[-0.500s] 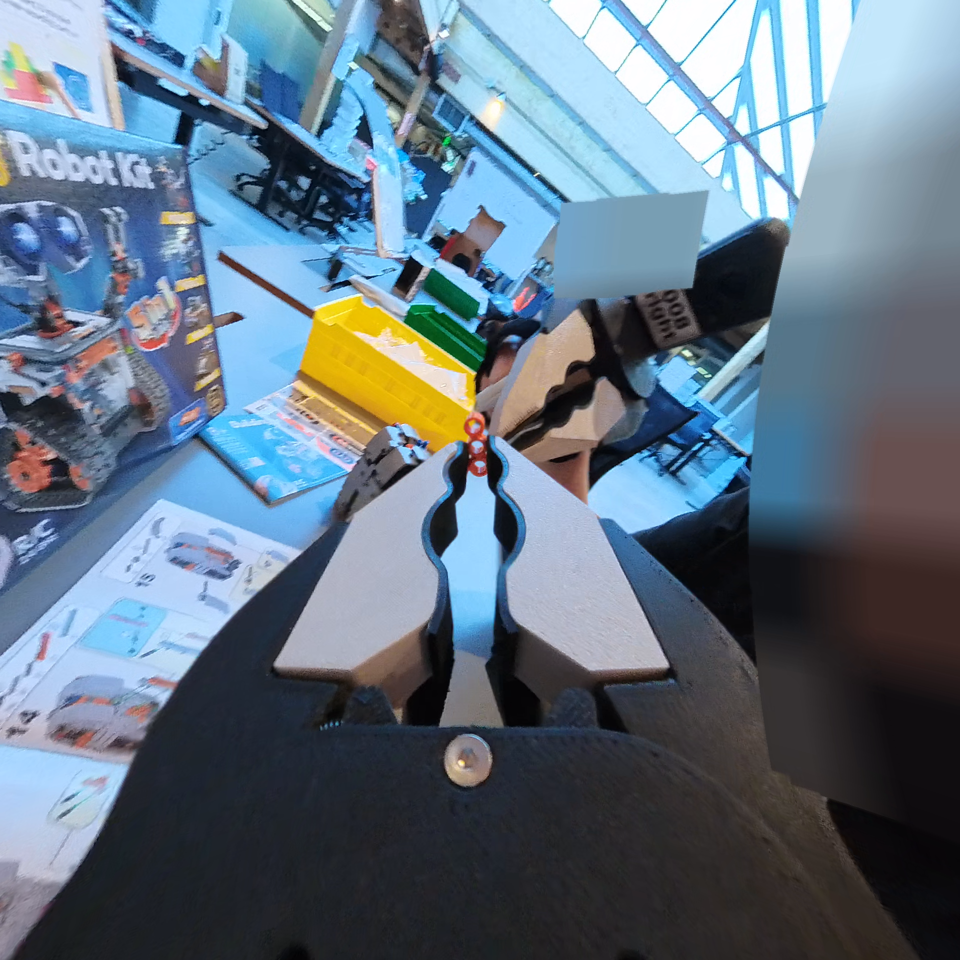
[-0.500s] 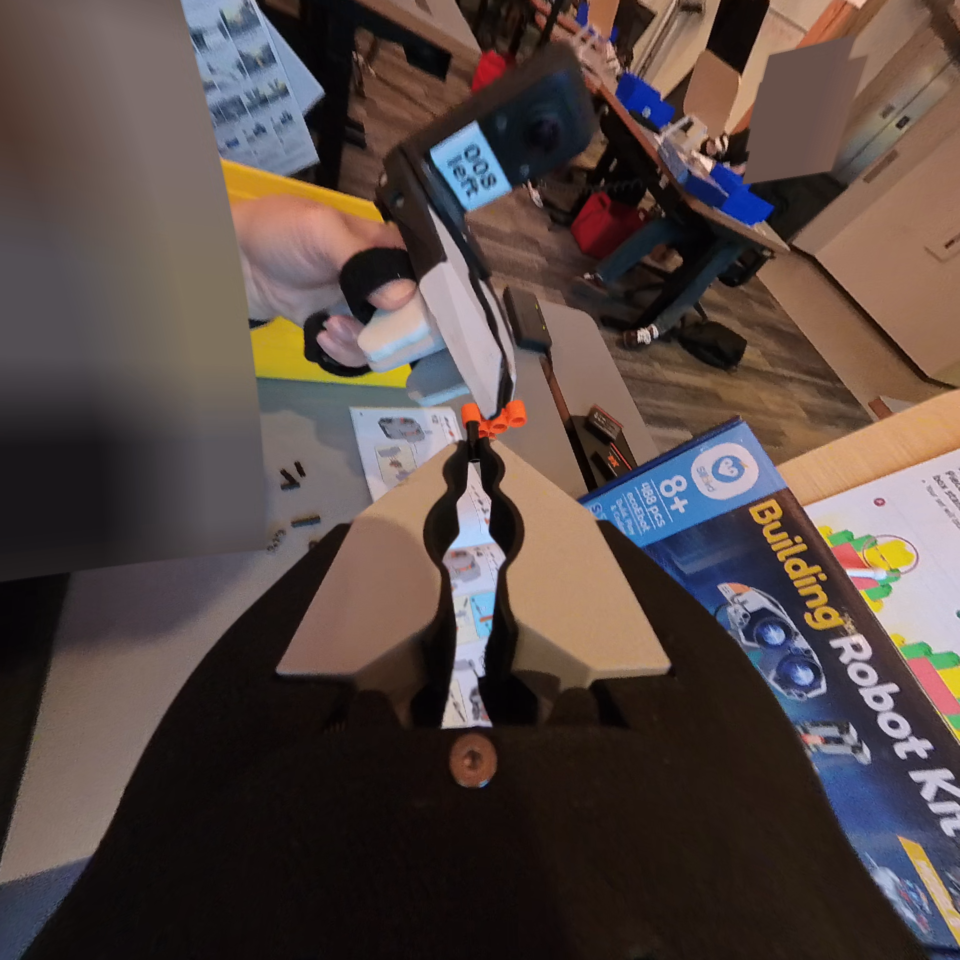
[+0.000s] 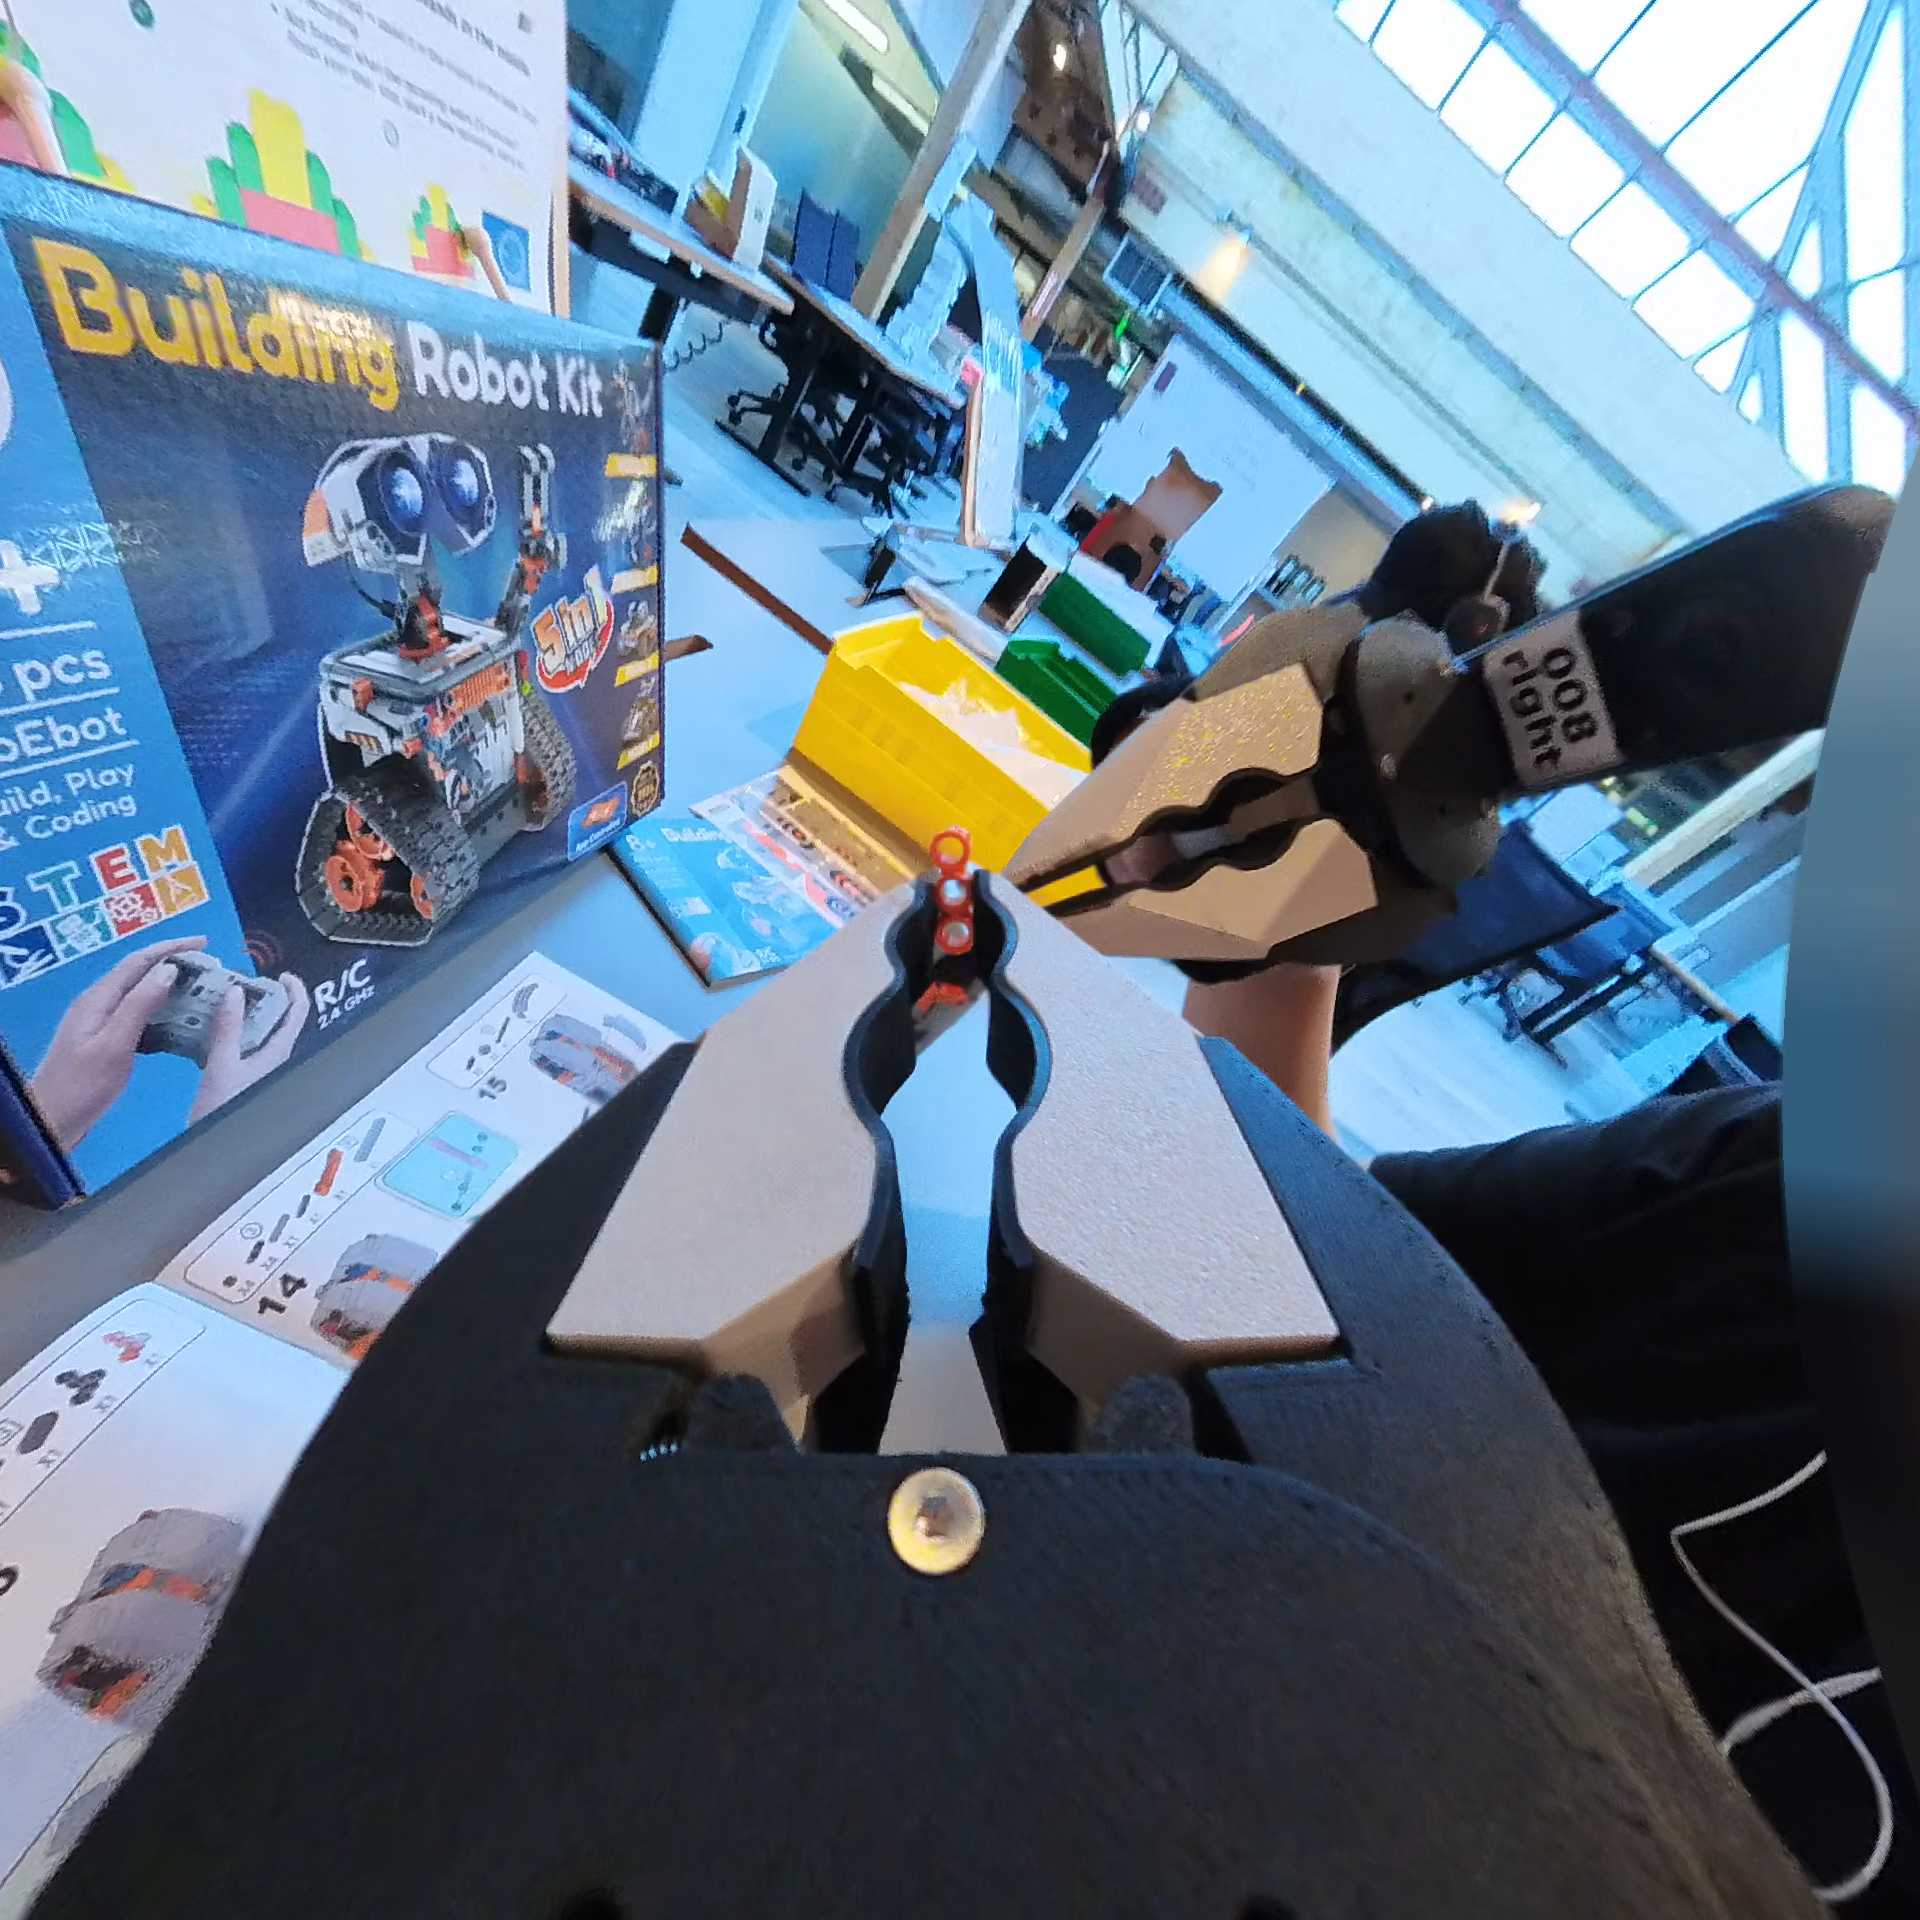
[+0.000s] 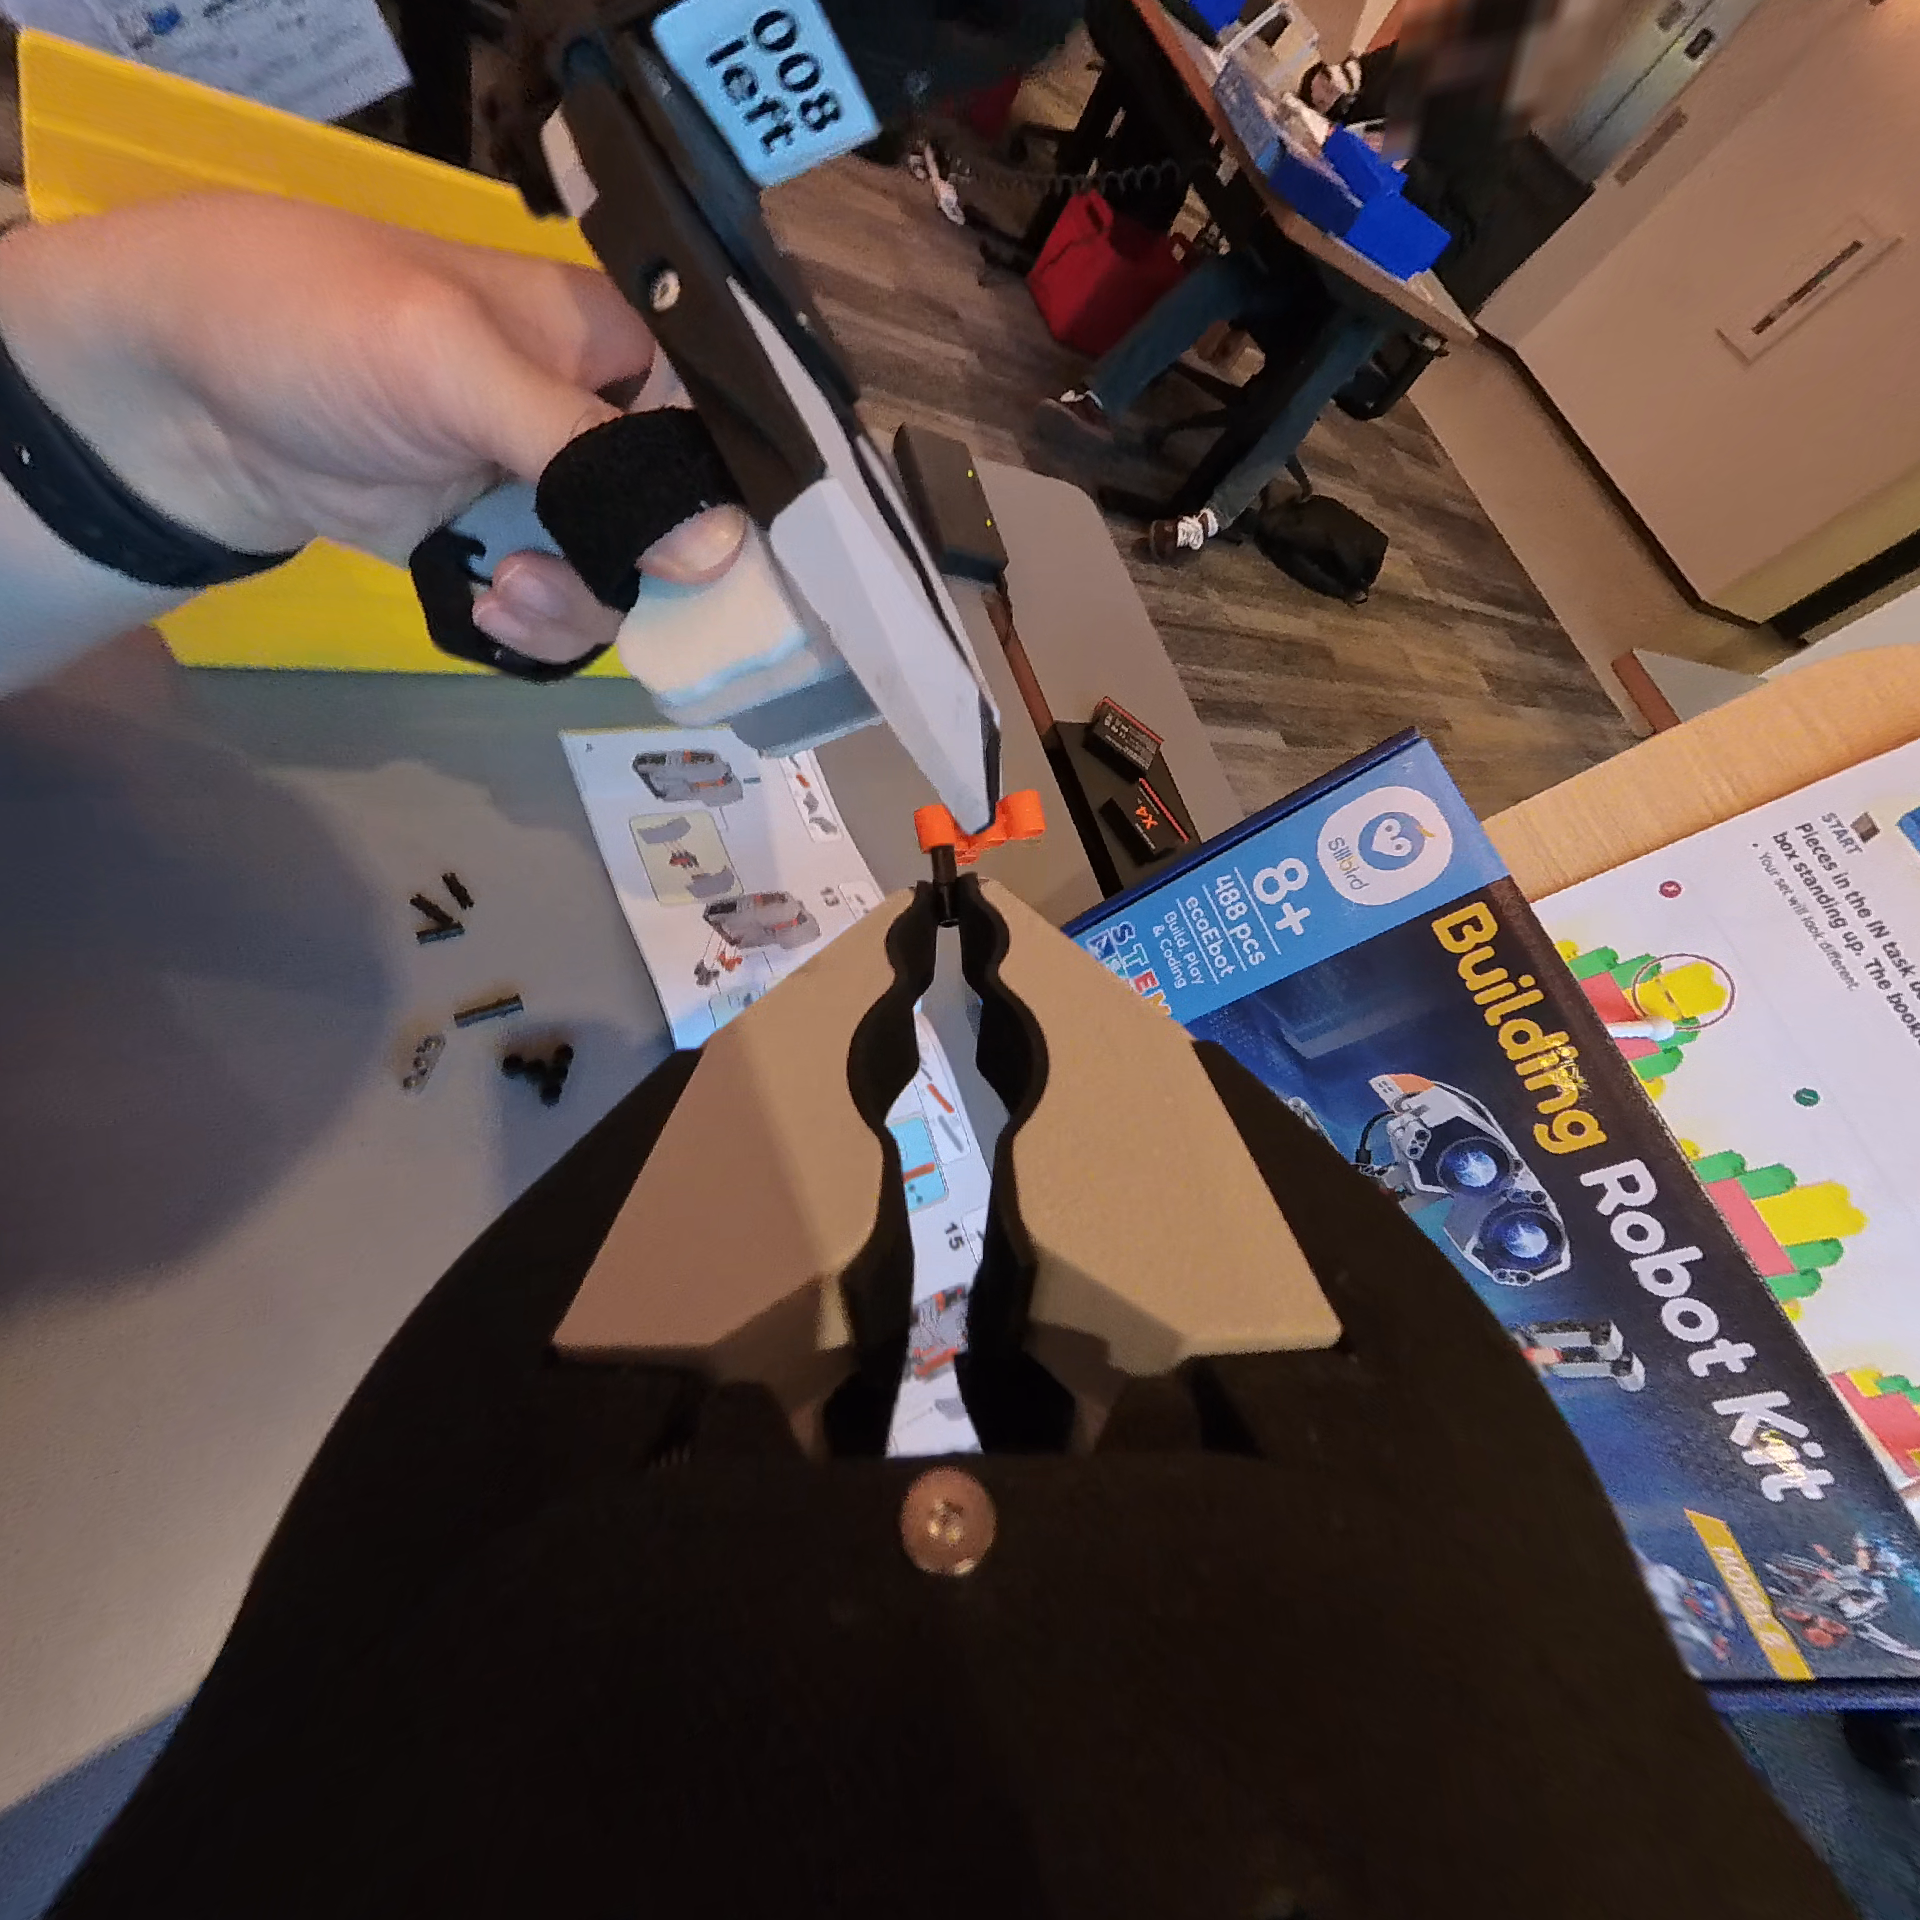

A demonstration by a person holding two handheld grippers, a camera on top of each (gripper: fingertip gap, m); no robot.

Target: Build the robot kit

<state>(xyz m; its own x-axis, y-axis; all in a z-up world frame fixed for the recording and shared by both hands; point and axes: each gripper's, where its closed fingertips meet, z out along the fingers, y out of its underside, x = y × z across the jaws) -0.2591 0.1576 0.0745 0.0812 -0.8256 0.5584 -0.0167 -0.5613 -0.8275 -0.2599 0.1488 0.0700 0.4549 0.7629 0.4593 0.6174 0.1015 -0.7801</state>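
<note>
The left gripper point(image 3: 951, 899) pinches an orange toy beam point(image 3: 950, 891). The right gripper point(image 4: 945, 896) pinches a black pin point(image 4: 943, 875) stuck into the beam's end, above the table point(image 4: 312, 1299).

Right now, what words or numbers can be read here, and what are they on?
I won't quote writing; these bear it.
Blue box: large print, legible.
Left tool, blue tag: short, legible.
Right tool, grey tag: short, legible.
Manual: step numbers, legible.
White card: small print.
Black pack: too small.
Orange piece, black pin: none.
</note>
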